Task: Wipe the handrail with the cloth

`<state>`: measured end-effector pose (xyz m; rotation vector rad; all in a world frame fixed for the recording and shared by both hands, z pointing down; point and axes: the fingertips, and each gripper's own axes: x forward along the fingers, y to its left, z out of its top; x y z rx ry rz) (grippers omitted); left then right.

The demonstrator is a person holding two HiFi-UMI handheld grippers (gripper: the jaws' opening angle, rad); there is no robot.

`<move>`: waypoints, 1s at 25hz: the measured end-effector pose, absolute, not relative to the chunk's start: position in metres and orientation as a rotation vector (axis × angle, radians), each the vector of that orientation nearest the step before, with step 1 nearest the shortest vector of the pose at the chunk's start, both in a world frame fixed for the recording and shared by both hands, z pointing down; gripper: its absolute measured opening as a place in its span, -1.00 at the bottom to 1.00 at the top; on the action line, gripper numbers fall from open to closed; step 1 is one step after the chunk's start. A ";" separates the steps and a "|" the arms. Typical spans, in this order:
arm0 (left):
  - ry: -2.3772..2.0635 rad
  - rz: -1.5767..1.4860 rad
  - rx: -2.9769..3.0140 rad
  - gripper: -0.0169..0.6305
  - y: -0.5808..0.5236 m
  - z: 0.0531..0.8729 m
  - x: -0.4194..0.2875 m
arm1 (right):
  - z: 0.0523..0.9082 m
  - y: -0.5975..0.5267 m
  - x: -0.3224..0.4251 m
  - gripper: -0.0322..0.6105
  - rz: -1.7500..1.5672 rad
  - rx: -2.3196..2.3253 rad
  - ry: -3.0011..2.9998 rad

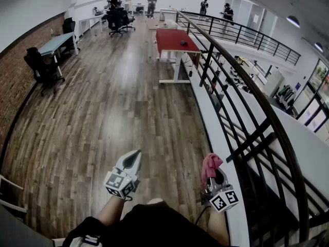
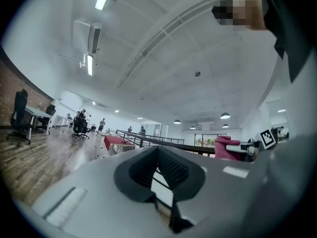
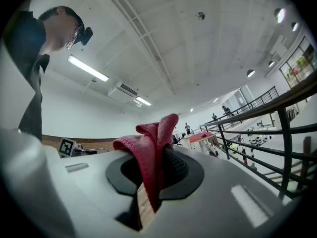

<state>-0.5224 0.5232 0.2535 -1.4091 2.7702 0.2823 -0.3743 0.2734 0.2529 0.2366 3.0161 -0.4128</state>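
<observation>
Cloth (image 3: 151, 150), red and bunched, is pinched between the fingers (image 3: 176, 165) of the right gripper (image 1: 215, 175). One fold of the cloth sticks up past the tips and a strip hangs down between them. To the right of those fingers runs the handrail (image 3: 265, 106), a dark bar on black uprights that leads away ahead. It stands apart from the cloth, not touching it. Below the right gripper lies the white ledge (image 1: 204, 109) at the foot of the railing.

Well to the left of those fingers, the left gripper (image 1: 135, 157) points ahead over the wood floor (image 1: 103, 112). Its own fingers (image 2: 174, 169) are closed tip to tip, with nothing between them.

Far ahead of both pairs of fingers, a red-topped bench (image 1: 175, 39) stands just beside the railing. Far to the left of the left fingers is a brick wall (image 1: 20, 81), with black chairs (image 1: 41, 66) and a pale bench (image 1: 59, 42) near it. Several people (image 1: 151, 1) stand at the far end of the room. Behind both grippers, the person's dark top (image 1: 149, 223) shows at the bottom edge of the head view.
</observation>
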 end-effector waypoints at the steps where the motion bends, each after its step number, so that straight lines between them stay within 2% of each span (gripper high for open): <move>1: 2.767 0.281 -1.419 -0.95 0.521 0.254 -0.521 | 0.254 0.274 -0.374 -0.75 -0.415 0.241 3.021; 13: 2.759 0.300 -1.514 -0.95 0.496 0.259 -0.521 | 0.261 0.261 -0.360 -0.75 -0.431 0.180 3.052; 25: 2.588 0.308 -1.846 -0.95 0.408 0.252 -0.522 | 0.240 0.230 -0.317 -0.74 -0.412 -0.125 3.042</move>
